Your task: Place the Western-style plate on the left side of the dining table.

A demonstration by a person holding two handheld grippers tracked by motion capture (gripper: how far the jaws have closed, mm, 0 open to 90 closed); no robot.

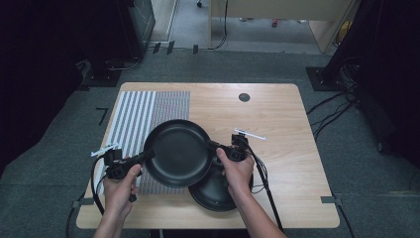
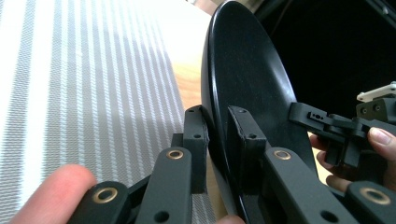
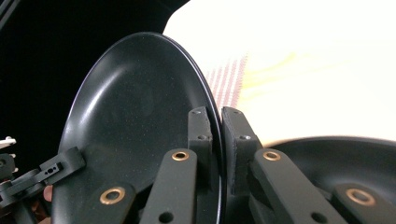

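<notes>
left hand (image 1: 118,191): bottom left of high view, holding the left gripper (image 1: 147,156).
right hand (image 1: 238,171): bottom centre-right, holding the right gripper (image 1: 214,147).
left gripper: jaws clamped on the left rim of the upper plate (image 1: 178,152); in the left gripper view the rim sits between both pads (image 2: 194,135).
right gripper: jaws clamped on the opposite rim, seen edge-on in the right gripper view (image 3: 219,154).
upper plate: black, round, held off the table between both grippers, partly over the striped mat (image 1: 143,119).
lower plate (image 1: 214,191): black, flat on the table (image 1: 287,129), partly under the upper plate, near the front edge.
striped mat: left half of the table.
grommet (image 1: 244,97): dark, round, far side of the table.
</notes>
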